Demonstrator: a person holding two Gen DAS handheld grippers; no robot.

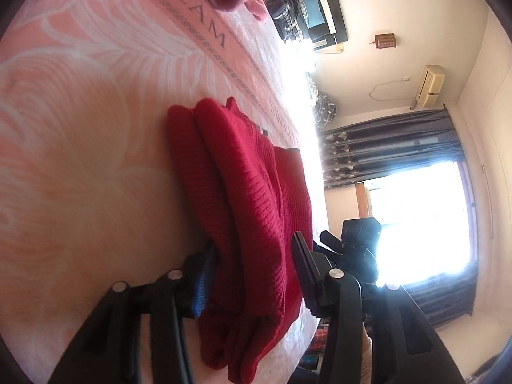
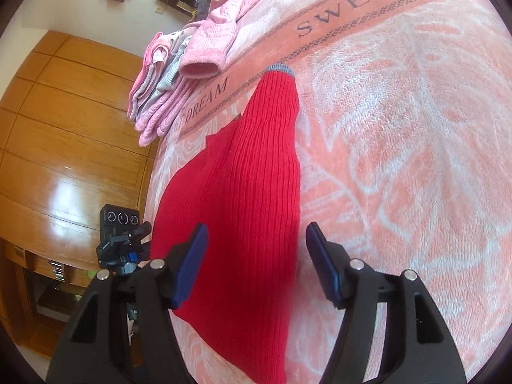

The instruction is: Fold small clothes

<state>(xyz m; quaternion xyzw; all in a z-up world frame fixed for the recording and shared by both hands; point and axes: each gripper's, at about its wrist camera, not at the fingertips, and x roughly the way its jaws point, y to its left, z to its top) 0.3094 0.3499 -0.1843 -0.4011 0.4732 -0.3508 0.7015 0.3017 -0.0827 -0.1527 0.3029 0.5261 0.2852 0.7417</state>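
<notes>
Your left gripper (image 1: 252,275) has its jaws spread around the bunched folds of the red knit sweater (image 1: 243,198), pads either side of the cloth but not visibly pinched. Your right gripper (image 2: 254,265) is spread wide too, hovering over the flat ribbed panel of the same sweater (image 2: 252,172), holding nothing.

The sweater lies near the blanket's side edge, its grey-trimmed cuff (image 2: 281,68) pointing at the "SWEET DREAM" band (image 2: 368,3).

My read: you're mid-fold, body partly gathered and one sleeve laid out long. Next move probably calls for closing on the bunched layers and carrying them across.

Room: the pink blanket (image 2: 416,160) is open on the far side of the sweater. The pink clothes pile (image 2: 179,73) sits at the blanket edge beyond the cuff, so don't sweep that way. The drop-off is just beside the sweater.
</notes>
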